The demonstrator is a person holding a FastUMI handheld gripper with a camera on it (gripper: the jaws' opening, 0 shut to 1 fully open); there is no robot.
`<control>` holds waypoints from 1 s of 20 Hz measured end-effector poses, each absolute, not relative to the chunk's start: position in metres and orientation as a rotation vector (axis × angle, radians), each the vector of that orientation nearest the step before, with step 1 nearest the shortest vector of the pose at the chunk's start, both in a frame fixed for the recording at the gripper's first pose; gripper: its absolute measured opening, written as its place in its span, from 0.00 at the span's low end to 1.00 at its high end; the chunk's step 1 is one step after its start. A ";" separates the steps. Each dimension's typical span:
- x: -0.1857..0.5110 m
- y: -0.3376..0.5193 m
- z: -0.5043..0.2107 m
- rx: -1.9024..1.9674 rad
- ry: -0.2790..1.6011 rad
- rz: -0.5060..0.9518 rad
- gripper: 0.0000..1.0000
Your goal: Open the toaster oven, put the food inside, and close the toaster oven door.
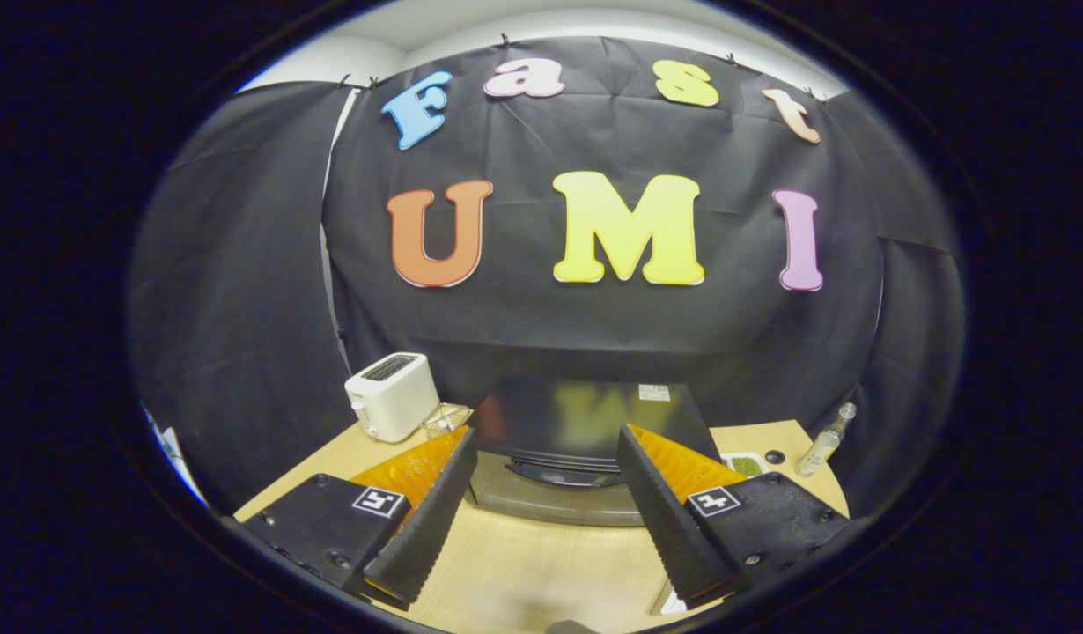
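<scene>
A black toaster oven (585,423) with a glossy top stands on the wooden table (541,563), straight ahead of my fingers. Its door, with a curved handle (563,471) across the front, is closed. My gripper (546,511) hovers above the table in front of the oven, open wide with nothing between the fingers. A small white dish of green food (742,464) sits on the table to the right of the oven, partly hidden behind my right finger.
A white pop-up toaster (392,396) stands left of the oven, with a small clear glass item (445,421) beside it. A small clear bottle (825,442) stands at the right near the table edge, and a dark round spot (775,457) lies close to the dish.
</scene>
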State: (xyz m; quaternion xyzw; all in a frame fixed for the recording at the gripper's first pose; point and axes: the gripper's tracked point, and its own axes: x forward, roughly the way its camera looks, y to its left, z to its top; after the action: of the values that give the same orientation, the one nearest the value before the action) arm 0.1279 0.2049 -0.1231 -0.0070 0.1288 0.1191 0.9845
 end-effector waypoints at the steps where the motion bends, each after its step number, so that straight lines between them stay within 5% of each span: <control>1: 0.123 0.203 -0.114 -0.016 0.244 0.236 1.00; 11: 0.050 0.167 -0.005 0.002 0.027 0.182 1.00; 20: -0.003 0.122 0.016 0.016 -0.022 0.075 1.00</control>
State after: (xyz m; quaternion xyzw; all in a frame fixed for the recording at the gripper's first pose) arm -0.0027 0.1216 0.0155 0.0080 -0.0110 0.0372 0.9992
